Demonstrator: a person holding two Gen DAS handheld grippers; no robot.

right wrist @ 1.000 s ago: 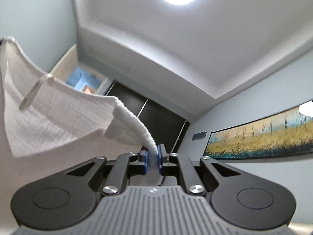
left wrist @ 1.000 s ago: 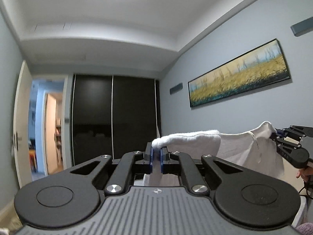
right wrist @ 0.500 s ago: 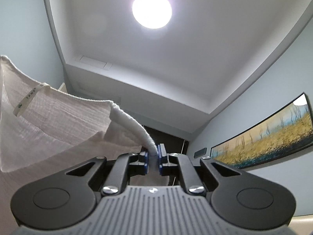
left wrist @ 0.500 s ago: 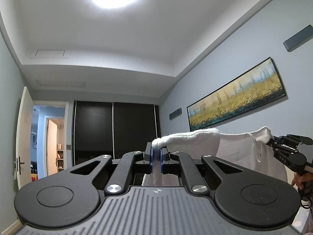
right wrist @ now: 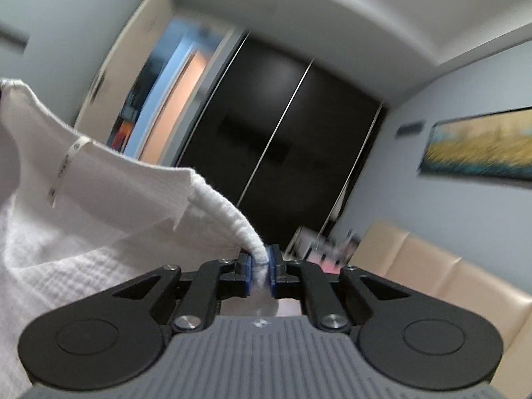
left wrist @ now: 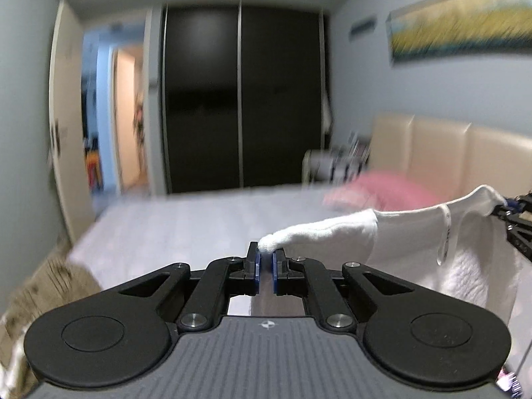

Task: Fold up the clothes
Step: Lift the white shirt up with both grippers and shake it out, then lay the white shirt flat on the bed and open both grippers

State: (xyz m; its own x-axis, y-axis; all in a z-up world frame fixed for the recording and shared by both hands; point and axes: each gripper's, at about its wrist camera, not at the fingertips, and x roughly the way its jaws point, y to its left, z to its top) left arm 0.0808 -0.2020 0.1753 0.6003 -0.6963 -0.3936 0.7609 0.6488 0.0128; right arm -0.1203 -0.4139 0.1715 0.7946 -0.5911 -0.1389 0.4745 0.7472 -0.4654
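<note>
A white textured garment point(left wrist: 415, 242) hangs stretched between my two grippers, above the bed point(left wrist: 199, 226). My left gripper point(left wrist: 265, 259) is shut on one rolled corner of it, the cloth running off to the right. At the right edge of the left wrist view the right gripper point(left wrist: 508, 207) holds the other corner. In the right wrist view that gripper point(right wrist: 261, 262) is shut on a thick rolled hem of the garment point(right wrist: 99, 199), which drapes to the left with a white label loop point(right wrist: 66, 166) showing.
A pink folded item point(left wrist: 382, 189) lies near the beige headboard point(left wrist: 465, 153). A dark sliding wardrobe point(left wrist: 239, 99) fills the far wall, beside an open doorway point(left wrist: 113, 116). A cluttered nightstand point(left wrist: 335, 163) stands by the bed. Brown rug point(left wrist: 43, 289) at lower left.
Both grippers have dropped and tilted downward with the garment still held. The ceiling and lamp have left the views, and the bed and headboard have come into view. Motion blur now.
</note>
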